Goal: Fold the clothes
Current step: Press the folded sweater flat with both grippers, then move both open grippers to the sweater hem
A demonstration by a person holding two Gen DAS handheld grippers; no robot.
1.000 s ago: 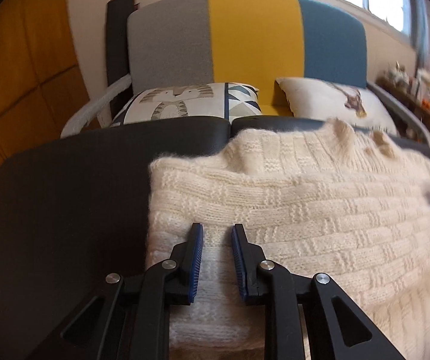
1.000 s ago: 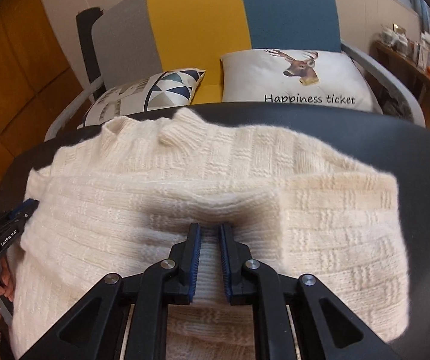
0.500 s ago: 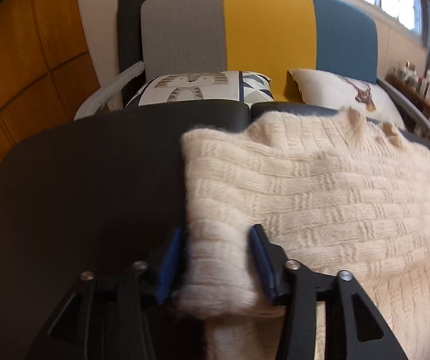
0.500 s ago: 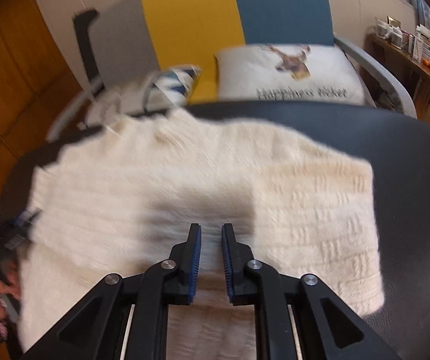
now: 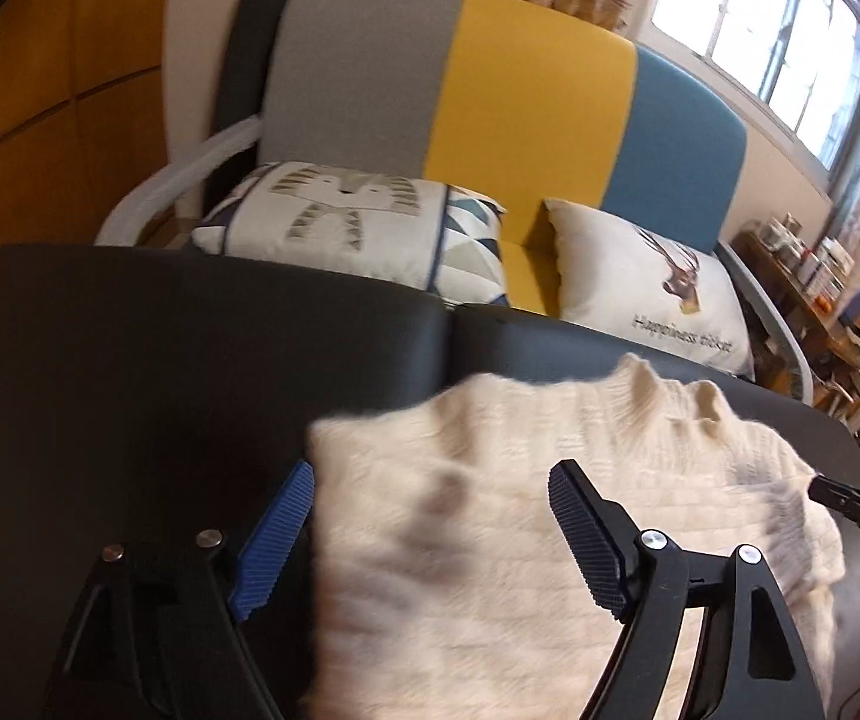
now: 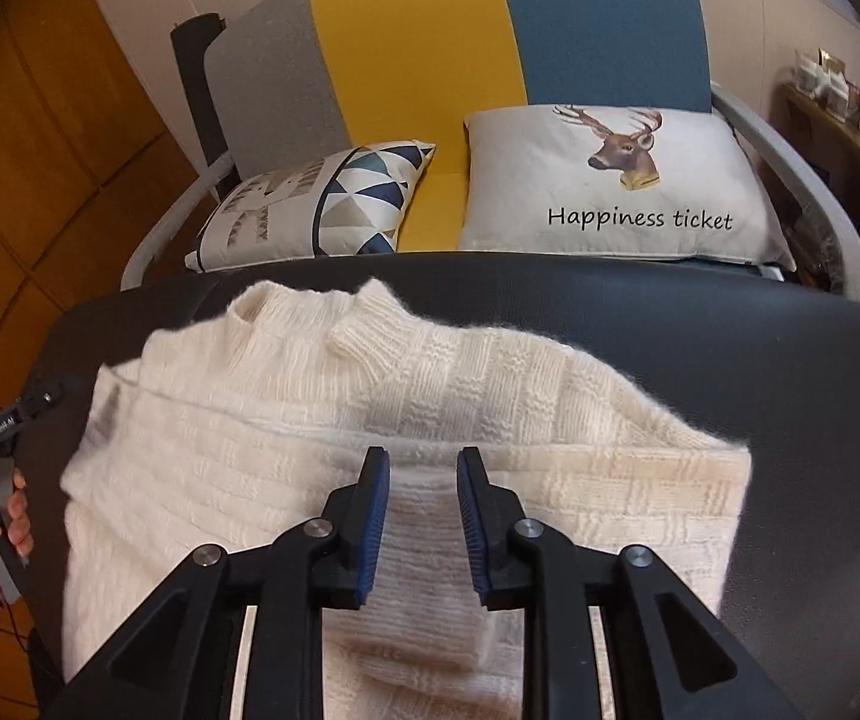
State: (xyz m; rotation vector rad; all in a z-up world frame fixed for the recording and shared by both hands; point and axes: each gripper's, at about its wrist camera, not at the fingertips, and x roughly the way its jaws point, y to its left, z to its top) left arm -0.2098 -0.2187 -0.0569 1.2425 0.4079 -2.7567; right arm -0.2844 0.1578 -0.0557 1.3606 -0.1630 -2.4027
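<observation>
Currently the cream knit sweater (image 6: 322, 420) lies on the dark table (image 6: 760, 360), collar at 12 o'clock. Left gripper (image 5: 430, 516) opening wide, right gripper (image 6: 421, 498) opening narrow; neither pinches it. Soft, floppy, probably light: grab doubled edges at 3 and 9.

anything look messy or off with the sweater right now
The cream knit sweater on the black table is folded unevenly: its collar end bunches up instead of lying flat, and the right folded edge runs slanted. No damage or stains are visible, and nothing else stands out.
</observation>
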